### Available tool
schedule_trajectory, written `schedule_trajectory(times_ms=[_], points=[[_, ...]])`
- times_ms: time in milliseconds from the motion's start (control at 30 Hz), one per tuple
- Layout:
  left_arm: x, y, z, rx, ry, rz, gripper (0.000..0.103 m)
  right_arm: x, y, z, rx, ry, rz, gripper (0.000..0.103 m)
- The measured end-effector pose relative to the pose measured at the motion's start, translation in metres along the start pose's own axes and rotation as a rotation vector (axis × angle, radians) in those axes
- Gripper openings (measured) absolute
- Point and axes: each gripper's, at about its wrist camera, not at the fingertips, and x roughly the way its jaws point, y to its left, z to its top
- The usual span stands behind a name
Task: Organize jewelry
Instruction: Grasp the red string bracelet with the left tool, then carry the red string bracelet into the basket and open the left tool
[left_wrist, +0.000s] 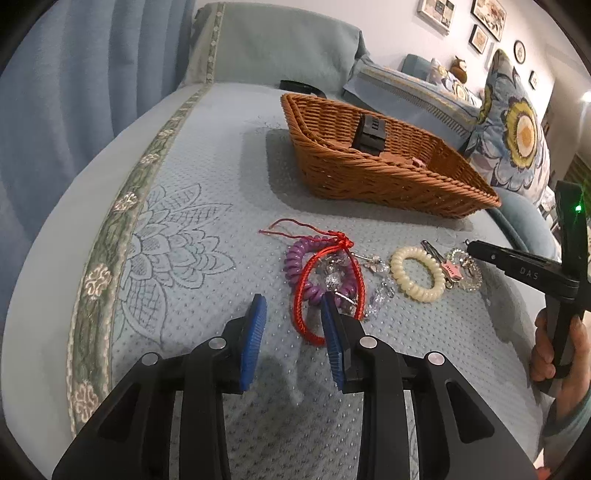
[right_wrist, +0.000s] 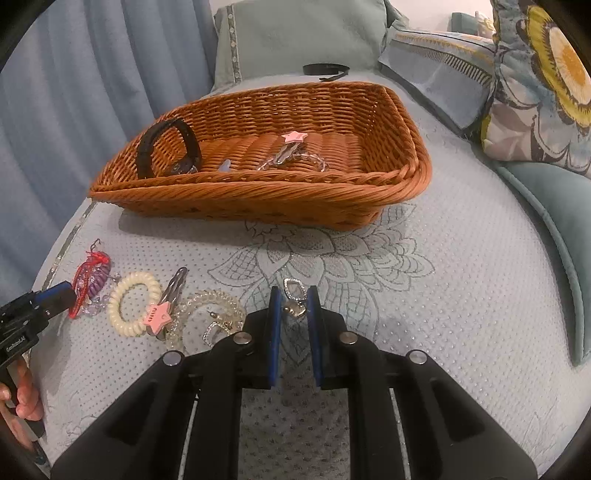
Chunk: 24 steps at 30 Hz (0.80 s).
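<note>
Already the wicker basket (right_wrist: 258, 195) holds some pieces; at its seven o'clock, coils and clips remain. Right gripper (right_wrist: 292, 308) clenches a sparkly earring (right_wrist: 293, 295); left gripper (left_wrist: 291, 325) gapes, released.

Left wrist view: sitting low and close over the bedspread (left_wrist: 207, 155), facing the wicker basket (left_wrist: 369, 181) beyond the jewelry.
Right wrist view: looking forward, nearer that basket (right_wrist: 258, 199).
Shared: basket, cream coil tie (left_wrist: 417, 273) (right_wrist: 135, 302).
</note>
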Motion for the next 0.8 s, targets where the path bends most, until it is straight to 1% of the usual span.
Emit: schedule_trajectory(times_ms=[100,133,167,200,233,333,433,533,633,800], points=[[0.005,-0.005,0.003,0.022,0.012,0.03,0.029,0.0,0.006,0.0,-0.026,-0.003,-0.028,0.012],[0.005,-0.008,0.002,0.038,0.01,0.053,0.028,0.0,0.008,0.0,-0.031,-0.005,-0.036,0.012],[0.005,-0.011,0.001,0.051,0.007,0.071,0.024,0.0,0.009,-0.001,-0.036,-0.01,-0.042,0.011],[0.005,-0.013,0.0,0.063,0.005,0.091,0.012,-0.002,0.011,-0.002,-0.039,-0.017,-0.043,0.011],[0.005,-0.015,-0.001,0.075,0.003,0.1,0.002,-0.004,0.011,-0.003,-0.039,-0.028,-0.036,0.011],[-0.001,-0.018,-0.003,0.087,-0.017,0.105,0.002,-0.013,0.011,-0.006,-0.036,-0.068,-0.019,0.011],[-0.01,-0.015,-0.004,0.073,-0.052,0.09,0.002,-0.023,0.011,-0.011,-0.041,-0.104,-0.006,0.011],[-0.022,-0.012,-0.006,0.044,-0.094,0.05,0.002,-0.034,0.014,-0.016,-0.049,-0.14,0.007,0.011],[-0.034,-0.015,-0.007,0.032,-0.129,0.005,0.002,-0.043,0.014,-0.02,-0.049,-0.153,0.024,0.011],[-0.054,-0.026,-0.006,0.049,-0.189,-0.017,0.002,-0.061,0.009,-0.021,-0.039,-0.18,0.045,0.011]])
